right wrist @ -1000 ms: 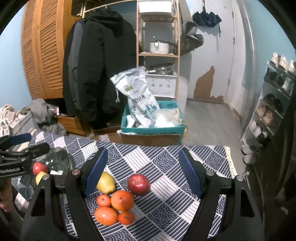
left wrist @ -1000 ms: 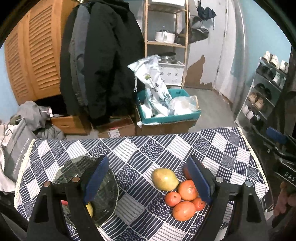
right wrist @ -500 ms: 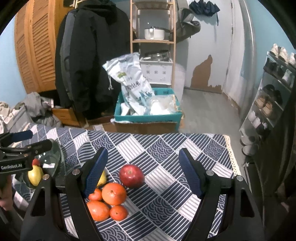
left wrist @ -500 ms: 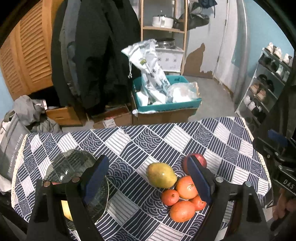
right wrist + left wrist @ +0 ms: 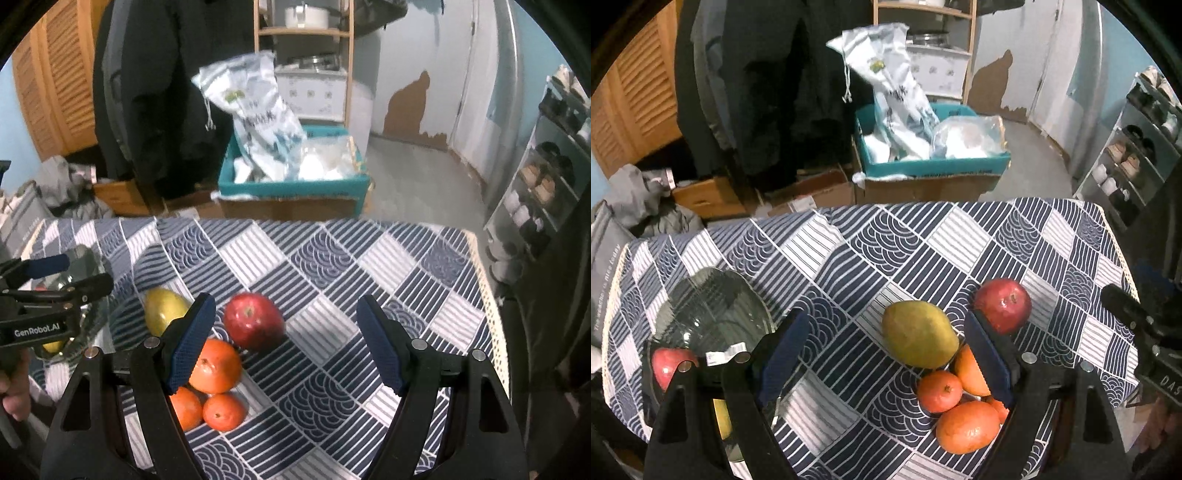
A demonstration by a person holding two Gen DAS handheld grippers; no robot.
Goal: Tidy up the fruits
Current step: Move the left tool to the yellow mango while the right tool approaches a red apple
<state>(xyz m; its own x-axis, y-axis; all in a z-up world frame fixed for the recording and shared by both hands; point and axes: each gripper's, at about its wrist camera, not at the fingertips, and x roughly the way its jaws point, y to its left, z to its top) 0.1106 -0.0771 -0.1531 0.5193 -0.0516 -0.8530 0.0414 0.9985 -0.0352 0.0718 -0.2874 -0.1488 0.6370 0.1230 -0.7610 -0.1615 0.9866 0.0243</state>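
Both claws hang released above a bench draped in a navy-and-white patterned cloth [image 5: 886,251], each gripping nothing. The left claw [image 5: 886,354] spreads its blue pads wide, with a yellow-green mango [image 5: 918,334] lying between them on the cloth. Just right of the mango sits a red apple [image 5: 1003,304], partly behind the right pad. Near the mango and touching one another lie several orange citrus fruits [image 5: 964,424] in a tight cluster.

At the left of the bench stands a clear ribbed glass bowl [image 5: 713,306]; inside it, a second red apple [image 5: 666,365] and a yellow fruit [image 5: 722,419] show past the claw's left finger.

The right claw [image 5: 284,347] is also spread wide, over the cloth just right of the fruit pile, the red apple lying between its pads near the left one. In its view the left claw's body reaches in from the left edge, over the bowl.

Beyond the bench's far edge a teal box [image 5: 934,166] holds white plastic bags [image 5: 890,85].
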